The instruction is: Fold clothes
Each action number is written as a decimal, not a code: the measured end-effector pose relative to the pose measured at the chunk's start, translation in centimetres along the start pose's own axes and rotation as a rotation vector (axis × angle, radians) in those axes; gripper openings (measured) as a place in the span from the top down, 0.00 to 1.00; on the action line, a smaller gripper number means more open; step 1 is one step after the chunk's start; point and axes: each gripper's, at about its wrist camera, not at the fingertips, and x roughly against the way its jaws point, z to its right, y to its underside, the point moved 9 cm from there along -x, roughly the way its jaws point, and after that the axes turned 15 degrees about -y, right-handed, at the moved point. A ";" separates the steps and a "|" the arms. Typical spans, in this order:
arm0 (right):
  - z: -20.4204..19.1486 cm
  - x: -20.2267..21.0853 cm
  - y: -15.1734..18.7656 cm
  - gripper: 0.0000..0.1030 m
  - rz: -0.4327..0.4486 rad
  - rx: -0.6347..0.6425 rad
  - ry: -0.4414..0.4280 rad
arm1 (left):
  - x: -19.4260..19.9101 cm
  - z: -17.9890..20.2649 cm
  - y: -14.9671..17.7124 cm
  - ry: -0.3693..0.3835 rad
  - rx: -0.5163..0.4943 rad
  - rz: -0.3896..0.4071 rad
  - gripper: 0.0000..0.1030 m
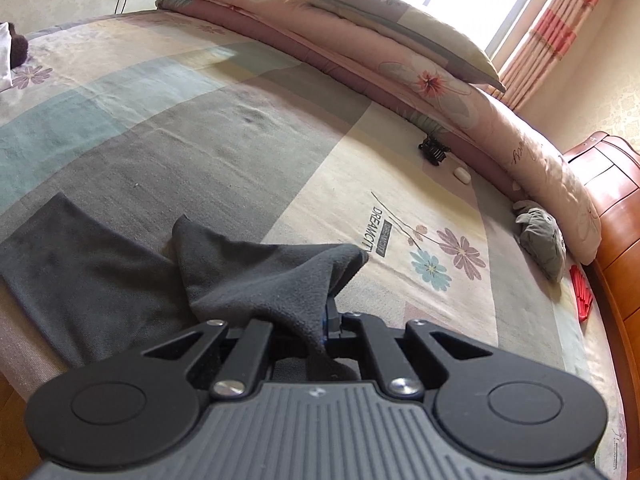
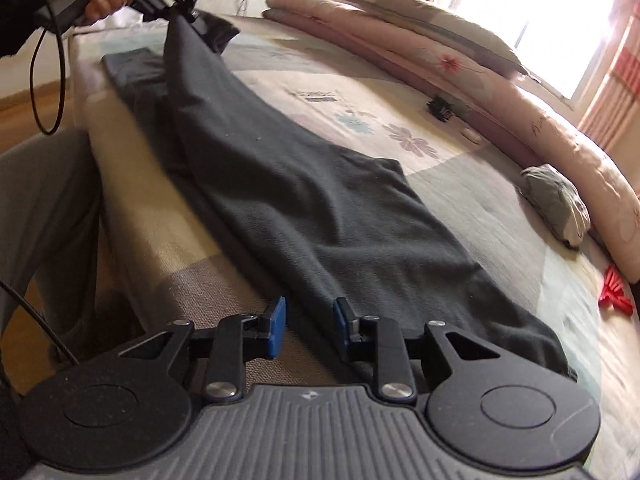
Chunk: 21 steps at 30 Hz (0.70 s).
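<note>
Dark grey fleece garment (image 2: pixel 304 200): lies stretched along the bed's (image 1: pixel 240 152) near edge, long axis running from the right gripper (image 2: pixel 306 328) away to the left gripper (image 2: pixel 180 4). Far end lifted, clamped in the left gripper's (image 1: pixel 324 320) closed jaws. Near end flat on the bed; the right gripper's jaws stand apart, blue pads straddling its hem, not pressing. Right hand nearer the free end. Containers: none seen. Elsewhere on the bed: folded quilt (image 1: pixel 360 52), pillow (image 1: pixel 400 24), black hair clip (image 1: pixel 434 150).
</note>
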 end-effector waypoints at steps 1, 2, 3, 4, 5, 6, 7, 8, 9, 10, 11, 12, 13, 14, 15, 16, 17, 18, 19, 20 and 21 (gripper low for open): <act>-0.1 -0.5 -0.1 0.72 -0.015 0.015 -0.010 | -0.1 -0.2 0.1 -0.011 -0.010 -0.004 0.95; 0.0 -0.9 -0.2 0.72 -0.018 0.017 -0.022 | -0.1 -0.3 0.2 -0.021 -0.020 -0.008 0.93; 0.0 -1.3 -0.3 0.72 -0.021 0.019 -0.035 | -0.3 -0.6 0.3 -0.037 -0.030 -0.014 0.91; 0.3 -1.6 -0.4 0.72 -0.022 0.004 -0.049 | -0.5 -0.9 0.4 -0.059 -0.039 -0.021 0.88; 0.6 -1.9 -0.5 0.72 -0.024 -0.010 -0.063 | -0.7 -1.4 0.4 -0.078 -0.047 -0.032 0.82; 0.9 -2.0 -0.6 0.72 -0.020 -0.027 -0.077 | -1.0 -1.9 0.5 -0.092 -0.049 -0.046 0.79; 1.2 -1.9 -0.8 0.72 -0.014 -0.040 -0.089 | -1.3 -2.6 0.5 -0.105 -0.043 -0.061 0.74; 1.4 -1.9 -0.8 0.72 -0.013 -0.046 -0.093 | -1.5 -3.3 0.6 -0.114 -0.037 -0.074 0.67; 1.6 -1.9 -0.8 0.72 -0.012 -0.052 -0.097 | -1.7 -3.8 0.8 -0.122 -0.038 -0.090 0.62; 1.7 -1.9 -0.7 0.72 -0.011 -0.052 -0.095 | -1.9 -4.3 1.0 -0.130 -0.047 -0.107 0.54; 1.7 -1.9 -0.7 0.71 -0.010 -0.053 -0.093 | -2.0 -4.7 1.2 -0.136 -0.056 -0.125 0.52; 1.7 -1.9 -0.6 0.71 -0.012 -0.054 -0.092 | -2.1 -5.1 1.4 -0.139 -0.062 -0.140 0.52; 1.7 -1.9 -0.5 0.71 -0.014 -0.056 -0.088 | -2.0 -5.5 1.5 -0.141 -0.065 -0.146 0.51; 1.7 -1.8 -0.5 0.71 -0.012 -0.057 -0.084 | -1.7 -5.6 1.5 -0.143 -0.081 -0.146 0.51; 1.6 -1.8 -0.5 0.71 -0.009 -0.058 -0.080 | -1.4 -5.6 1.5 -0.145 -0.108 -0.144 0.51; 1.6 -1.6 -0.5 0.71 -0.008 -0.055 -0.072 | -1.0 -5.5 1.5 -0.147 -0.135 -0.142 0.47; 1.6 -1.5 -0.5 0.71 -0.007 -0.051 -0.066 | -0.6 -5.4 1.5 -0.156 -0.179 -0.137 0.42; 1.4 -1.4 -0.6 0.71 -0.007 -0.040 -0.064 | -0.2 -5.2 1.5 -0.174 -0.242 -0.126 0.41; 1.3 -1.3 -0.8 0.71 -0.006 -0.030 -0.062 | 0.3 -5.0 1.6 -0.199 -0.318 -0.112 0.37; 1.1 -1.2 -0.9 0.71 -0.006 -0.019 -0.061 | 0.7 -4.9 1.6 -0.228 -0.390 -0.093 0.35; 0.9 -1.1 -1.0 0.71 -0.005 -0.007 -0.066 | 1.1 -5.0 1.5 -0.263 -0.449 -0.068 0.35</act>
